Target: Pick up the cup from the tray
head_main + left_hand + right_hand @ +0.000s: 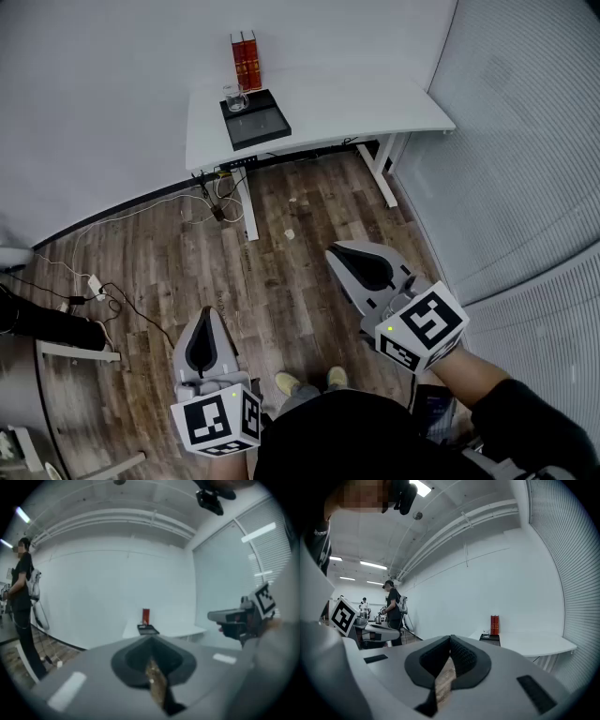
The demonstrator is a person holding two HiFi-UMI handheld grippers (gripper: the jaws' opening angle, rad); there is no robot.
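— How much of the pick-up is done?

— None of it, as far as can be seen. The cup (233,97) is found at the upper centre of the head view. It stands upright at the far left corner of the tray (262,127), as far as can be made out at that range. The tray is set on the white table (356,108), and the red books (246,61) are stood just behind it. The cup is touched by nothing.

— And the tools?

— The left gripper (151,640) is shown with its jaws brought together tip to tip and nothing caught between them. The same is read for the right gripper (450,639): pads met, nothing gripped. In the head view both are held low in the frame, at lower left and right of centre, over the wooden floor (281,262) and well apart from the table.

— So what is left?

— All of it, it is judged. The table has to be approached, one pair of jaws opened and brought around the cup, then closed on it, and the cup lifted clear of the tray.

— Anything to be minded?

— The cup appears to be clear glass, and the books are close behind it, so little room is left on that side.
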